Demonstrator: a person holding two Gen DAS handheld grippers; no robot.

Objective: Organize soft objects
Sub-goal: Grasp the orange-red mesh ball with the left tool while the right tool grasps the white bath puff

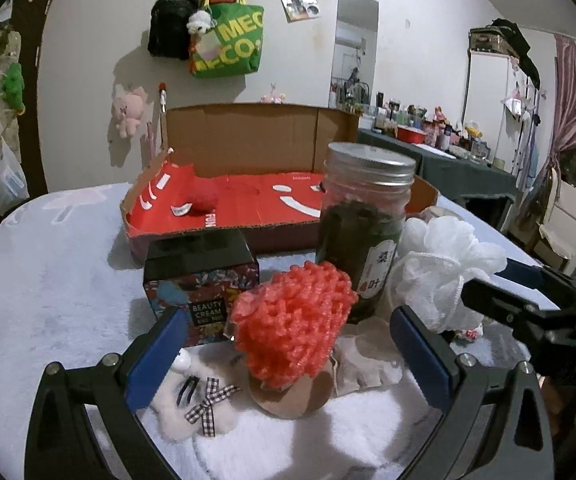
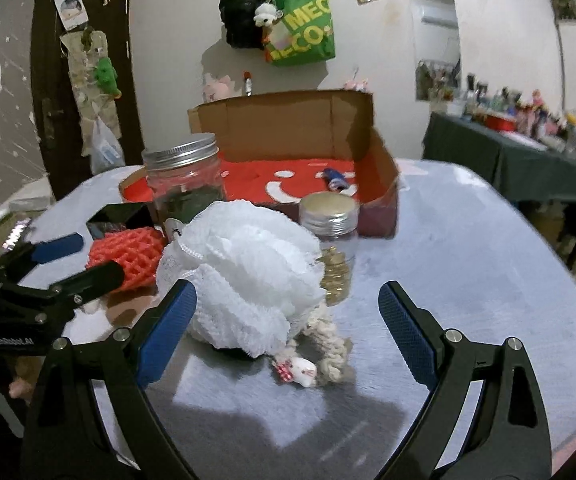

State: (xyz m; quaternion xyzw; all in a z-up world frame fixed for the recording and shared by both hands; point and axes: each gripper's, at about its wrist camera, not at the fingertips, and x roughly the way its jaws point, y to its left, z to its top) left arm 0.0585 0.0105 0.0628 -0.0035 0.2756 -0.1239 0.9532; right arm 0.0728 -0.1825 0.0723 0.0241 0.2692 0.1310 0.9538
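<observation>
Blue-padded left gripper (image 1: 288, 356) stands open around the red foam net (image 1: 288, 320), just before the tea jar (image 1: 363, 224). Right gripper (image 2: 288, 332), also open, faces the white bath pouf (image 2: 240, 276) beside that jar. Both look light and squashy; pinch mid-body.

both wrist views face cardboard box (image 1: 248, 136)
</observation>
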